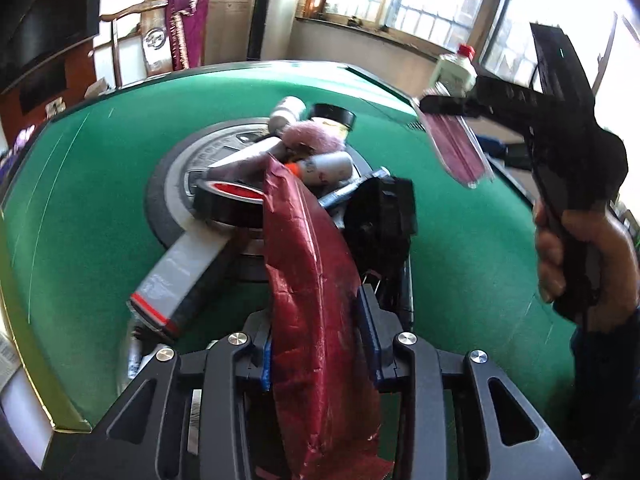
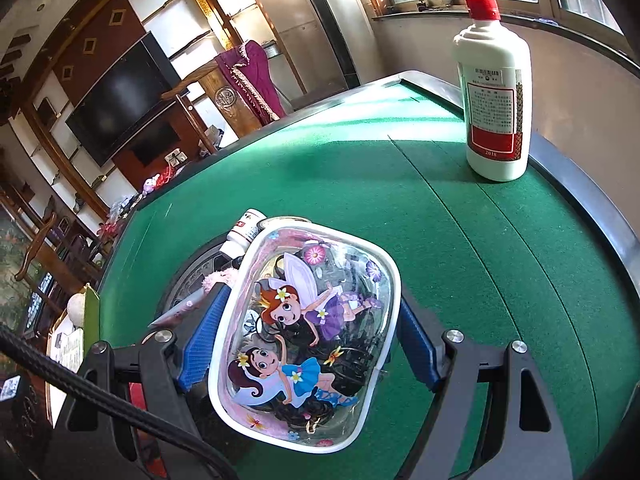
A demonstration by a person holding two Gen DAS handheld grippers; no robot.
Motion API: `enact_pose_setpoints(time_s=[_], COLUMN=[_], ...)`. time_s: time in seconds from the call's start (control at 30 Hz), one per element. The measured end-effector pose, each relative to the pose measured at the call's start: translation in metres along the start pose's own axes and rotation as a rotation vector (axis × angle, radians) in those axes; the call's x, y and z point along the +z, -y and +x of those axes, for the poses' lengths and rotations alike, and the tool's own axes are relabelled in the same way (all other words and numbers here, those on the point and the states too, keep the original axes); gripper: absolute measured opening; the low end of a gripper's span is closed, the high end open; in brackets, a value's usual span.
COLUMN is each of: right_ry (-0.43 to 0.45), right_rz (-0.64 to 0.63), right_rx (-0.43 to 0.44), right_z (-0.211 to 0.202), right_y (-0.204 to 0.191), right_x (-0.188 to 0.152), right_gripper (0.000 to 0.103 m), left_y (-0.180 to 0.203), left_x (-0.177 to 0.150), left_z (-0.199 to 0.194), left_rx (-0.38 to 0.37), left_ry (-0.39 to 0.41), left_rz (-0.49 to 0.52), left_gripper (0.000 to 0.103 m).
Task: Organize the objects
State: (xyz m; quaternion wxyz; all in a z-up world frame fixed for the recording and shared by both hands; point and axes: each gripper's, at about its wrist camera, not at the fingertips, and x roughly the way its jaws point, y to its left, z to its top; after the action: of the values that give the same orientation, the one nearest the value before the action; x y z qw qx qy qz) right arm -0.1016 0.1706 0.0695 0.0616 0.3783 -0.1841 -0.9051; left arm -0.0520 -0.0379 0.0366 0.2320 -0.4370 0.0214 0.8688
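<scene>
Left wrist view: the left gripper (image 1: 320,344) pinches a crinkled dark red foil packet (image 1: 308,280) between its blue pads (image 1: 370,336). The packet runs forward from the jaws toward a pile of objects (image 1: 304,160) on the round grey hub at the centre of the green felt table (image 1: 100,184). The pile includes a roll of black tape (image 1: 232,204), a pink fluffy item (image 1: 316,138), a small white bottle (image 1: 328,166) and a black block (image 1: 380,216). A grey tube with a red band (image 1: 180,276) lies at the hub's near edge.

Right wrist view: the right gripper (image 2: 308,340) holds a clear pouch with a white rim and cartoon fairy print (image 2: 304,328); the wide-set blue pads (image 2: 200,344) press on its two sides. The pouch hangs above the table, over the pile's edge. A white bottle with a red cap (image 2: 494,92) stands upright near the far table corner, well apart from the pile.

In the left wrist view, a hand (image 1: 576,256) grips the right tool's handle at the right edge.
</scene>
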Motion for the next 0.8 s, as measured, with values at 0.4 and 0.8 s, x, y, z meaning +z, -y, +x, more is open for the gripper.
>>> enact_pose_setpoints(time_s=[0.4,0.8], right_ry=[0.038,0.071], right_rz=[-0.071,-0.194], right_rx=[0.023,0.073], right_z=[-0.008,-0.015], right_y=[-0.023,-0.065], right_x=[-0.006,-0.026], right_gripper=[0.079,0.079], left_y=[0.006,-0.004], left_x=[-0.003,0.000], left_z=[-0.019,-0.053], left_rx=[0.036,0.097], left_ry=[0.088,0.220], left_rz=[0.010,0.000], left_gripper=[0.017,0.018])
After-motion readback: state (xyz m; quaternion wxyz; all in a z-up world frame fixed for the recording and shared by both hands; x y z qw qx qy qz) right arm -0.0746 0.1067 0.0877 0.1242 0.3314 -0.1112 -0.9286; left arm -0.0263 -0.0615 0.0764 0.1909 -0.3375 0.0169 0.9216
